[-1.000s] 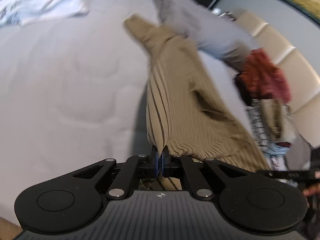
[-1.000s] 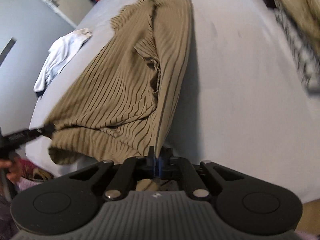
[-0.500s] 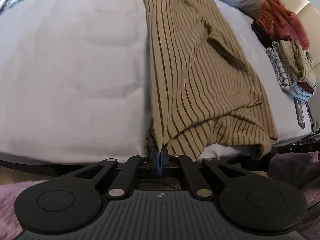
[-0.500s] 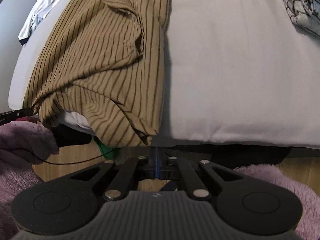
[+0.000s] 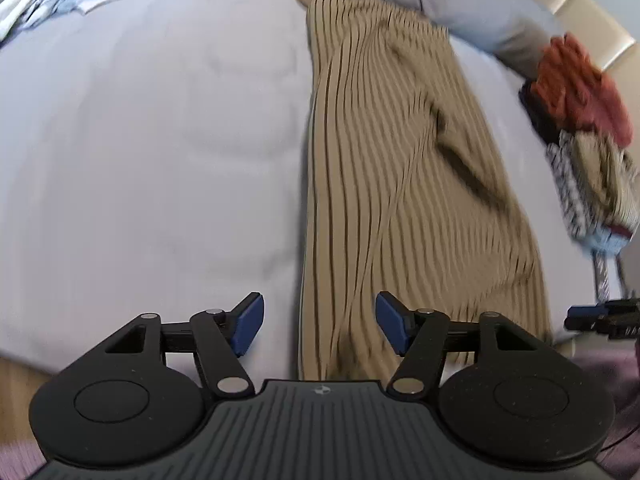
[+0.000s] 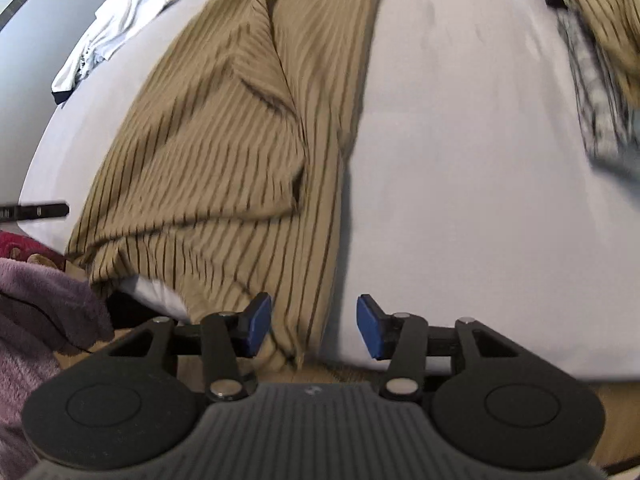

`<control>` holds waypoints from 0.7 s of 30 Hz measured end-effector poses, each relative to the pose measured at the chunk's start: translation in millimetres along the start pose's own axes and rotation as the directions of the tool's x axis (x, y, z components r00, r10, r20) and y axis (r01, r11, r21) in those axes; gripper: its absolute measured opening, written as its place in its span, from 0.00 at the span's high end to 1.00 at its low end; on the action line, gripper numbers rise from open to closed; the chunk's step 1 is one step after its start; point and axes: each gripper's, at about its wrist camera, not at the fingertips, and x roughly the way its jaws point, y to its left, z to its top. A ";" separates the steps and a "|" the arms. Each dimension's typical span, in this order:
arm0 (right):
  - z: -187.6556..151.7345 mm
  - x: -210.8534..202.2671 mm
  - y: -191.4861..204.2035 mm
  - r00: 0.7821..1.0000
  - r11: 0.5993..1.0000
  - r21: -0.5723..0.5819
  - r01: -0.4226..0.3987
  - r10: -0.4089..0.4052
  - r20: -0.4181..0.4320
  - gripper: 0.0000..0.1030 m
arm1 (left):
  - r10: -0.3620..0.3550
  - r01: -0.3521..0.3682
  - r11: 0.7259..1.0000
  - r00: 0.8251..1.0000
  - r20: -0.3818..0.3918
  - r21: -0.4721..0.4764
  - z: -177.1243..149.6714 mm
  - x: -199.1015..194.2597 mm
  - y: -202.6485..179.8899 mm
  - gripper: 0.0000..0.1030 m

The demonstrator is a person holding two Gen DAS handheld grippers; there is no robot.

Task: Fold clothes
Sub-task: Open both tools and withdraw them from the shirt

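With both grippers' jaws just opened off the striped shirt [image 5: 400, 168], left gripper [image 5: 319, 328] and right gripper [image 6: 314, 326] empty, its overhanging hem may slide off the bed [image 5: 140, 140].

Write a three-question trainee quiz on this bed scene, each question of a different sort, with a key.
1. True or false: the left tool is clamped on the striped tan garment.
2. Multiple choice: where does the white garment lie? A) on the striped tan garment B) apart from it, near the bed's far corner C) on the floor
3. Fill in: the right tool has its jaws ____.

Key: 1 false, both tools have just been opening and the cloth lies free between the pads; 2 B; 3 open.
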 end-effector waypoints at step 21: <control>188.5 79.7 -60.8 0.974 0.995 0.096 -0.010 -0.012 0.226 0.33 | -0.059 0.060 0.998 0.993 0.100 -0.001 178.5 119.5 10.8 0.39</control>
